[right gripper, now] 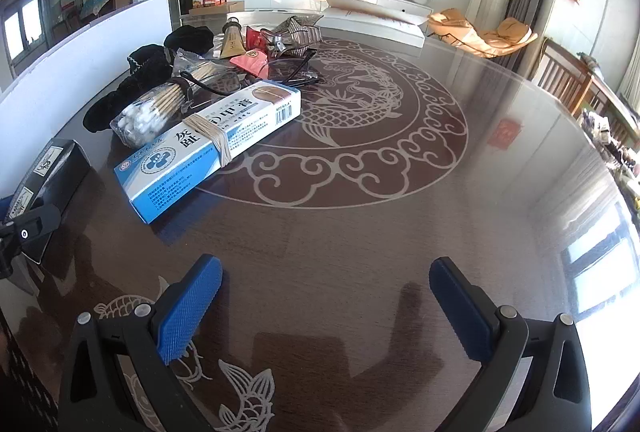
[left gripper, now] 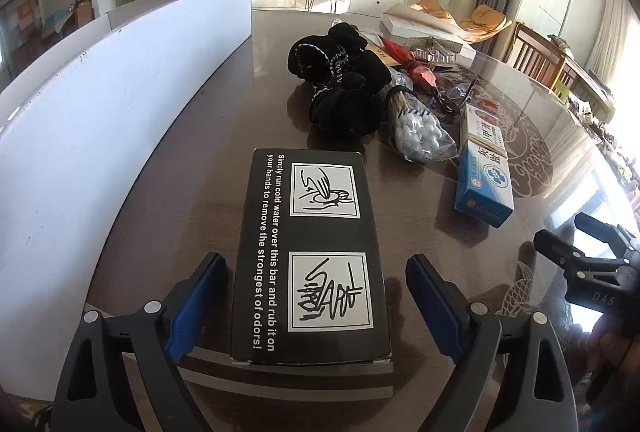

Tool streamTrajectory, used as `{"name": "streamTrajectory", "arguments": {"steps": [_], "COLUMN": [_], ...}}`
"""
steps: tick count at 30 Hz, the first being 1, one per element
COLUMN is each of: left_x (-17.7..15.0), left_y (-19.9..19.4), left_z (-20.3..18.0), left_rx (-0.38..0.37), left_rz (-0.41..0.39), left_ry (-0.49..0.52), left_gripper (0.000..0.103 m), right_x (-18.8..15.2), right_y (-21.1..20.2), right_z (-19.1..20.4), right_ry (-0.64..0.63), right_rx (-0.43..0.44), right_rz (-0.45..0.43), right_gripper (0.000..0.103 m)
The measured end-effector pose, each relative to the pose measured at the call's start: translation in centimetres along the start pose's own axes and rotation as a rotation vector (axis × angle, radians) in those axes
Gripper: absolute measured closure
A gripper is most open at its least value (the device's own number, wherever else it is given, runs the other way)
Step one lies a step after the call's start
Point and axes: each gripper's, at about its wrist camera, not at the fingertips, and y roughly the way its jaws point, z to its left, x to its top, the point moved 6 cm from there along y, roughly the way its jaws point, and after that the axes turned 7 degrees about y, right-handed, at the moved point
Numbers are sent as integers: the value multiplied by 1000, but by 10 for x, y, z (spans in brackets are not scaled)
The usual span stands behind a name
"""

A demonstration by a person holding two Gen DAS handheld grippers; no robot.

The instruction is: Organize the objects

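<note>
Dark glass table (left gripper: 224,104): left gripper (left gripper: 316,296), jaws wide, straddles the black box (left gripper: 312,252); centre both pads before closing, while the right gripper (right gripper: 326,306) waits wide, empty.

Bright daylight from the right glares on the glossy table (right gripper: 360,232); soft shadows fall leftward; strong fisheye bending and dark corners; sharp centre, softer edges

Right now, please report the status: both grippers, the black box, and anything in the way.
Left gripper open, astride the black box, pads not touching. Right gripper open, empty, over bare table. Blue box and clutter lie ahead, apart from it.
</note>
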Motion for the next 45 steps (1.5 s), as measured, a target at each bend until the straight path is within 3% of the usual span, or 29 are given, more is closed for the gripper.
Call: {"name": "streamTrajectory", "arguments": {"steps": [3,8,45], "left_x": [1,3,5], "left_y": [7,8,11], "left_z": [-7,-6,-2], "left_rx": [47,41,57], "left_rz": [10,9,-8], "left_ry": [38,42,22], "left_gripper": [0,0,0], "right_x": [11,30,30], "right_y": [9,24,24], "right_z": [1,3,3], "right_ry": [-52,-66,-66], "right_rx": [16,26,25], "right_rz": [12,18,18], "right_gripper": [0,0,0]}}
